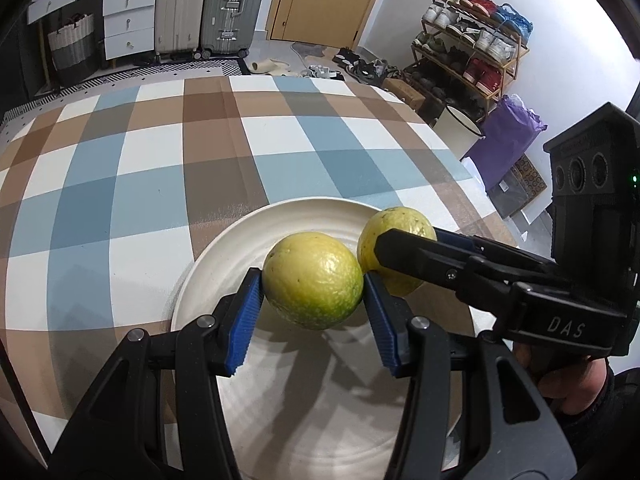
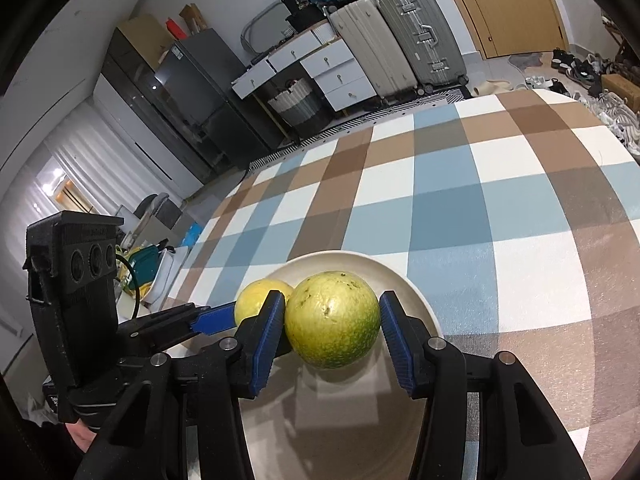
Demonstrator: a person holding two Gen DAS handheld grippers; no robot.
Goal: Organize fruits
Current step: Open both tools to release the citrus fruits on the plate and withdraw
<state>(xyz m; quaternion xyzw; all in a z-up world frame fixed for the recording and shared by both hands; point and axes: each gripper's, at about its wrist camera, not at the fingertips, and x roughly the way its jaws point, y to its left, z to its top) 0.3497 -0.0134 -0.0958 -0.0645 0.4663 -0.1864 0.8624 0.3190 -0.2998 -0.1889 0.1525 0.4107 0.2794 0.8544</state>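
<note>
Two yellow-green round fruits are over a white plate (image 1: 224,256) on the checked tablecloth. In the left wrist view, my left gripper (image 1: 314,280) has its blue pads against both sides of the nearer fruit (image 1: 312,278). The second fruit (image 1: 386,236) lies just right of it, between the fingers of my right gripper (image 1: 384,258). In the right wrist view, my right gripper (image 2: 332,320) flanks its fruit (image 2: 332,320) with the left pad touching and a thin gap at the right pad. The other fruit (image 2: 256,300) sits behind, held by the left gripper (image 2: 256,312). The plate (image 2: 416,296) lies under both.
The checked tablecloth (image 1: 200,152) covers the table beyond the plate. Past the table's far edge stand suitcases (image 1: 208,4), white drawers (image 1: 128,20) and a shoe rack (image 1: 472,40). A white bucket (image 1: 460,128) and purple bag (image 1: 512,132) stand by the right edge.
</note>
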